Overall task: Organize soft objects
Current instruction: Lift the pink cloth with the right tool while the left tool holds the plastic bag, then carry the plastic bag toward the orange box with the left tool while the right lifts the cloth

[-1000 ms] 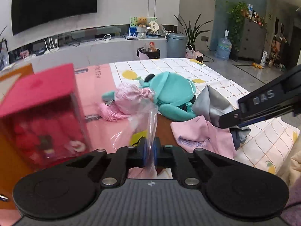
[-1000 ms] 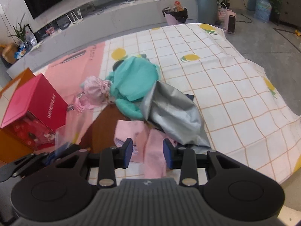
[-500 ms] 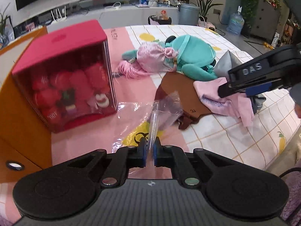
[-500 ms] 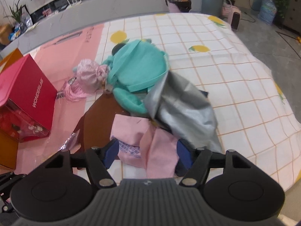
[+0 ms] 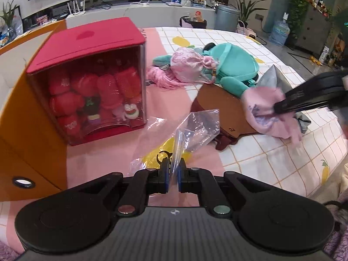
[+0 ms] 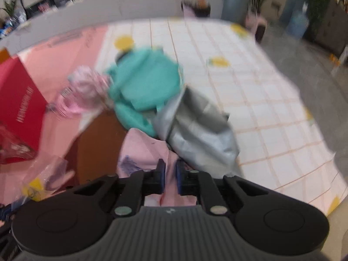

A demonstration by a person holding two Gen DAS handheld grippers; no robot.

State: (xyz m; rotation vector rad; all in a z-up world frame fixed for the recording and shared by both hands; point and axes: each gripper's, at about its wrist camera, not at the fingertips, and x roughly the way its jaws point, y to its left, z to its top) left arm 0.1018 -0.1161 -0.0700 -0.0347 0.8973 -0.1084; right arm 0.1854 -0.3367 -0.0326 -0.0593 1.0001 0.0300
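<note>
My left gripper (image 5: pixel 173 169) is shut on the edge of a clear plastic bag (image 5: pixel 196 124) with a yellow mark, which lies on the pink cloth. In the right wrist view my right gripper (image 6: pixel 170 169) is shut on a pink cloth (image 6: pixel 141 152); the left wrist view shows the same pink cloth (image 5: pixel 263 111) bunched around the right gripper (image 5: pixel 280 107). Behind it lie a teal plush toy (image 5: pixel 230 65), a pink pouch with tassels (image 5: pixel 187 65), a grey fabric piece (image 6: pixel 195 128) and a brown flat item (image 5: pixel 217 100).
A red box with a clear front (image 5: pixel 91 76), full of red soft items, stands at the left against an orange box (image 5: pixel 26 134). The checked tablecloth (image 6: pixel 261 100) drops off at the right edge. Shelves, plants and bins line the far wall.
The right gripper opened wide over the pink cloth, then shut on it and lifted its edge. The left gripper with the plastic bag came lower and nearer the red box.
</note>
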